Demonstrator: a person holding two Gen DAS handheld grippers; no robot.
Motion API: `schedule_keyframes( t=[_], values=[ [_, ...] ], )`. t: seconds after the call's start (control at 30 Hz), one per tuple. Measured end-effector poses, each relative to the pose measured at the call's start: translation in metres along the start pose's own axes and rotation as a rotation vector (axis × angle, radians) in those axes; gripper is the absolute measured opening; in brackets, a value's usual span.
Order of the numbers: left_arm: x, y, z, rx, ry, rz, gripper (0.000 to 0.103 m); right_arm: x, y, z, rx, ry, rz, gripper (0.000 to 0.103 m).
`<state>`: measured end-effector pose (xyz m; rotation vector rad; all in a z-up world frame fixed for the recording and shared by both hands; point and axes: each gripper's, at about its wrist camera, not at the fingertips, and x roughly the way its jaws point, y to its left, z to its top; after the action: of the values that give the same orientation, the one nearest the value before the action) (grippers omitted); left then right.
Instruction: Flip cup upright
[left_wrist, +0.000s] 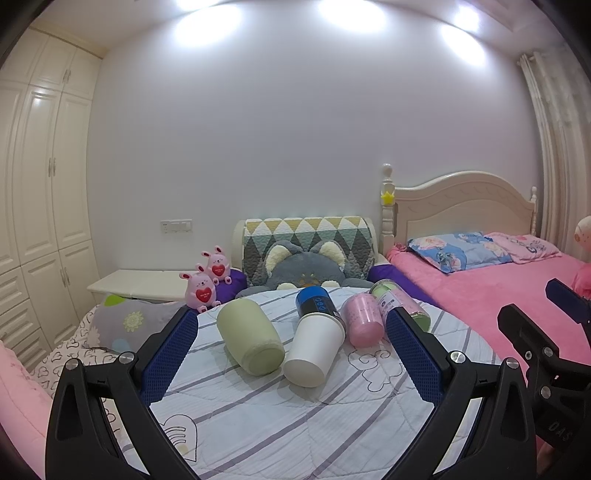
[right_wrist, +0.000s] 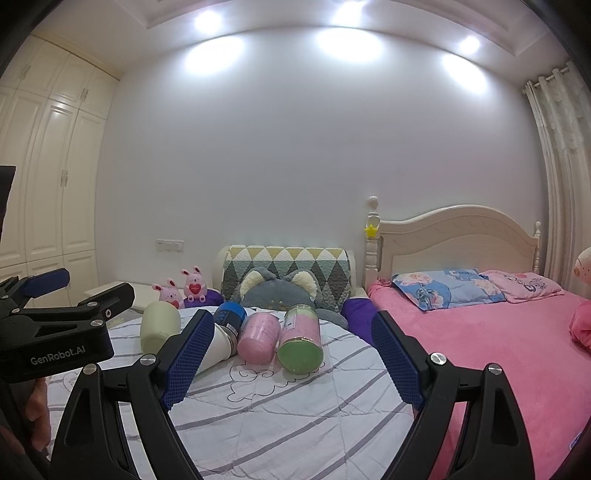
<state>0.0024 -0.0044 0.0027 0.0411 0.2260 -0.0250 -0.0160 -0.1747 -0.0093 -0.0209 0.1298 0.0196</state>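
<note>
Several cups lie on their sides on a striped quilt (left_wrist: 295, 417): a pale green cup (left_wrist: 249, 338), a white paper cup (left_wrist: 314, 350), a blue cup (left_wrist: 316, 301) behind it, a pink cup (left_wrist: 362, 319) and a clear cup with a green base (left_wrist: 400, 302). In the right wrist view they show as the pale green cup (right_wrist: 159, 325), white cup (right_wrist: 218, 350), blue cup (right_wrist: 231, 314), pink cup (right_wrist: 258, 339) and green-based cup (right_wrist: 301, 338). My left gripper (left_wrist: 295, 332) is open and empty, short of the cups. My right gripper (right_wrist: 291, 345) is open and empty, also short of them.
A grey cat cushion (left_wrist: 306, 269) and two pink bunny toys (left_wrist: 207, 282) sit behind the cups. A pink bed (right_wrist: 498, 350) with pillows lies to the right. A white bedside table (left_wrist: 140, 282) and wardrobes (left_wrist: 40, 184) are on the left.
</note>
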Motion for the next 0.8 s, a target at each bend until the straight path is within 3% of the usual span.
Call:
schedule_keyframes(
  t=[0.23, 0.5, 0.8],
  values=[
    [0.001, -0.002, -0.001, 0.001, 0.003, -0.001, 0.103, 0.000, -0.003, -0.002, 0.001, 0.005, 0.006, 0.088],
    [0.023, -0.004, 0.003, 0.005, 0.060, -0.011, 0.103, 0.016, -0.010, 0.000, 0.002, 0.055, 0.016, 0.088],
    [0.083, -0.013, 0.018, 0.026, 0.223, -0.056, 0.103, 0.079, -0.028, 0.012, 0.012, 0.215, 0.053, 0.088]
  ],
)
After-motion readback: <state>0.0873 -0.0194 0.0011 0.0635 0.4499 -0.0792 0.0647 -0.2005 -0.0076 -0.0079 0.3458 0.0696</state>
